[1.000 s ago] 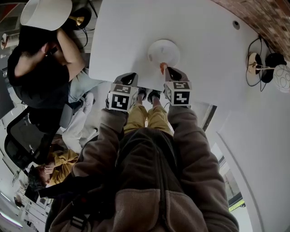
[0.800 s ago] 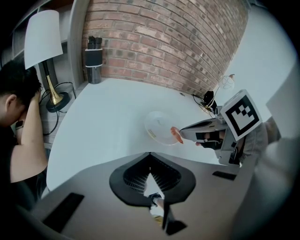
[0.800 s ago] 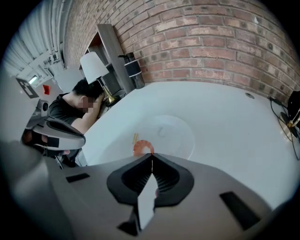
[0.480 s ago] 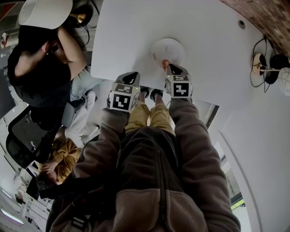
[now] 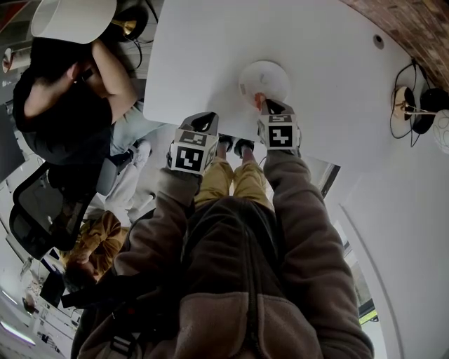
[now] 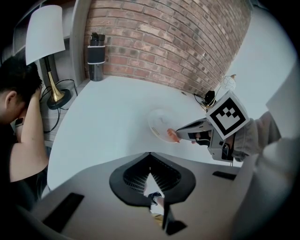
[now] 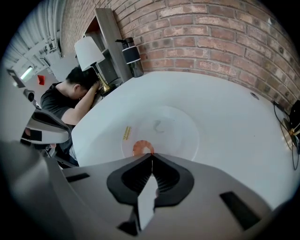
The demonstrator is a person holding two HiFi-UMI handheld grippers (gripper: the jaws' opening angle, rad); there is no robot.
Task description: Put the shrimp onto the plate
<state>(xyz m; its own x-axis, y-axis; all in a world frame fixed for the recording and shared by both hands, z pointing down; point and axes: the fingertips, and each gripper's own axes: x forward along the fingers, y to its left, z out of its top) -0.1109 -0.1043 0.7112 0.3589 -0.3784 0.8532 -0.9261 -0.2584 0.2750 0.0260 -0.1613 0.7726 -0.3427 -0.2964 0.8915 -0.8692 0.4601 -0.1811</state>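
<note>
A white plate point(image 5: 268, 73) sits on the white table point(image 5: 203, 56) near its front edge. My right gripper point(image 5: 265, 105) is shut on an orange shrimp point(image 5: 257, 99), which it holds at the plate's near rim. In the right gripper view the shrimp point(image 7: 142, 147) curls just beyond the closed jaw tips point(image 7: 151, 155), over the plate point(image 7: 176, 129). The left gripper view shows the right gripper point(image 6: 180, 135) with the shrimp point(image 6: 172, 136) at the edge of the plate point(image 6: 159, 122). My left gripper point(image 5: 203, 120) hangs at the table's front edge, left of the plate, shut and holding nothing point(image 6: 150, 153).
A person point(image 5: 56, 91) sits at the table's left side under a white lamp point(image 5: 70, 19). A black and white container point(image 6: 95, 56) stands by the brick wall. Cables and small objects point(image 5: 414, 105) lie at the far right. A small yellow label point(image 7: 126, 132) lies left of the shrimp.
My right gripper has carried the shrimp a little forward, from just short of the plate to its near rim. The left gripper has stayed about where it was.
</note>
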